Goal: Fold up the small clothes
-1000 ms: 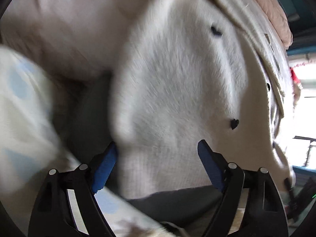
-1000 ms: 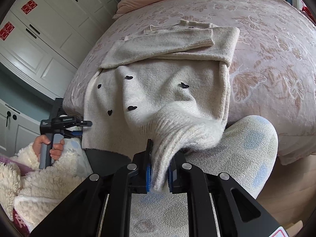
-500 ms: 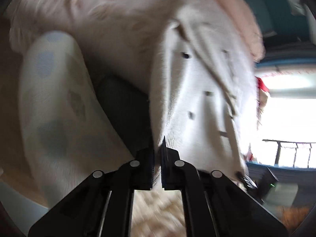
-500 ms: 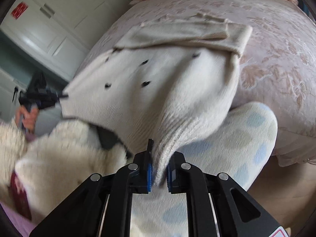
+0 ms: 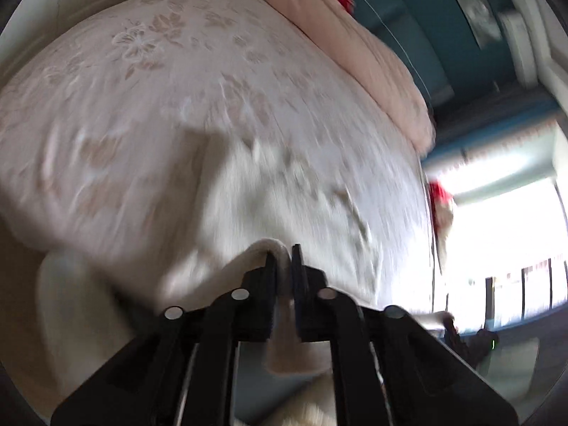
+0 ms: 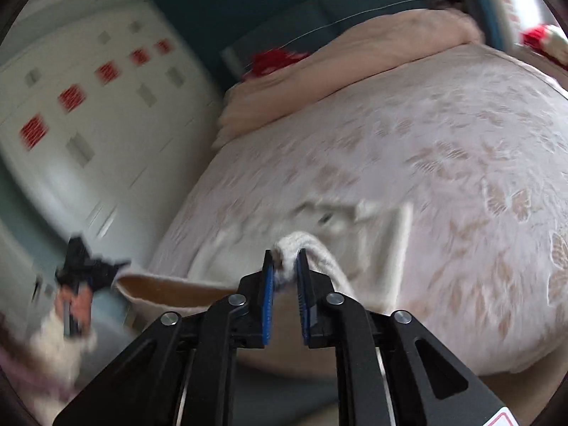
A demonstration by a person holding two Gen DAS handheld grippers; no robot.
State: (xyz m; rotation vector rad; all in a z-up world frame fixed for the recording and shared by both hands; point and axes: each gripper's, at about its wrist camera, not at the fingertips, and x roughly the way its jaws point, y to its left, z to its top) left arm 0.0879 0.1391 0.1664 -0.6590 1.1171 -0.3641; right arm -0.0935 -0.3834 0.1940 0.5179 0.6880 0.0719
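Observation:
A cream knitted sweater (image 5: 277, 191) with small dark hearts lies blurred on the bed (image 5: 142, 88), its hem lifted toward me. My left gripper (image 5: 283, 252) pinches a fold of that hem; its jaws are opening slightly with the cloth still between them. In the right wrist view the sweater (image 6: 355, 220) rises from the bed (image 6: 461, 142) to my right gripper (image 6: 284, 252). That gripper grips a bunched part of the ribbed hem, and its jaws are also opening a little. The hem stretches left to the left gripper (image 6: 88, 269), held in a person's hand.
A pink folded duvet (image 5: 355, 53) lies at the head of the bed, seen too in the right wrist view as the duvet (image 6: 355, 53). White wardrobe doors (image 6: 88, 106) with red marks stand at the left. A bright window (image 5: 497, 248) is at the right.
The left gripper went from wide open around the hem to shut on it. Both grippers rose with the hem, carrying it up over the bed, and both views tilted upward.

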